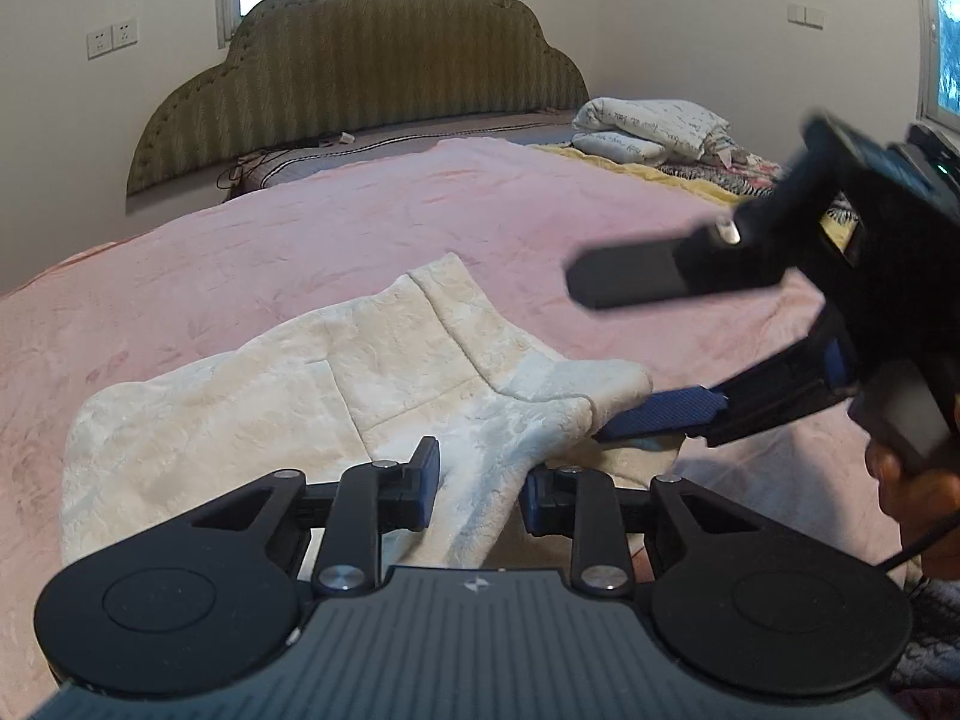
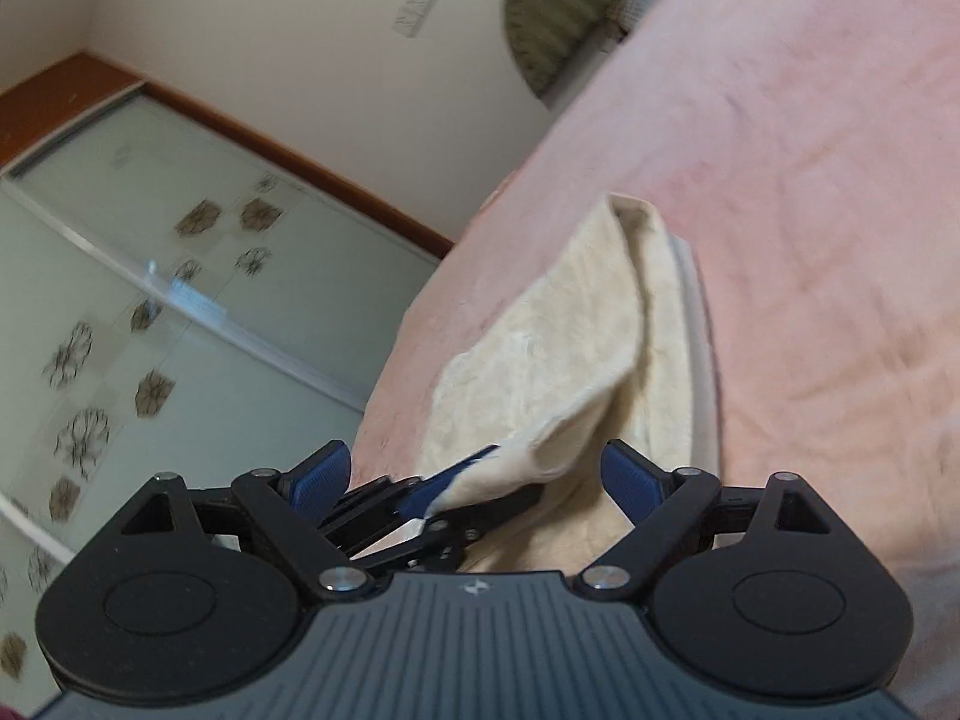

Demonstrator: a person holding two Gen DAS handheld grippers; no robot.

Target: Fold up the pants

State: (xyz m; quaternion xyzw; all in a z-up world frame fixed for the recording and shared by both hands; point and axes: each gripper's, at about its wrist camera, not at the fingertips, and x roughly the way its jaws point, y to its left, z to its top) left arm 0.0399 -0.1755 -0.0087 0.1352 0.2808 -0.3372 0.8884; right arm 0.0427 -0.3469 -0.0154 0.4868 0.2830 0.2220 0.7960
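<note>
I am looking along 2 hand-held grippers over a bed covered by a pink blanket. The cream fleece pants lie on that blanket near the edge closest to me, folded over on themselves with seams showing on top.

My left gripper has its jaws narrowed around a raised ridge of the cream cloth, which runs up between the 2 blue pads. The pads sit close against the fabric on both sides, though I cannot tell for certain that they press it.

My right gripper comes in from the right edge of the left wrist view, rolled onto its side, with its jaws spread wide. One blue pad lies against a corner of the pants and the other finger hangs well above the cloth. In the right wrist view this same gripper shows a fold of the pants between its 2 parted pads, touching neither.

At the far edge of the bed stands a green striped headboard, with a folded printed quilt near the far right corner.
</note>
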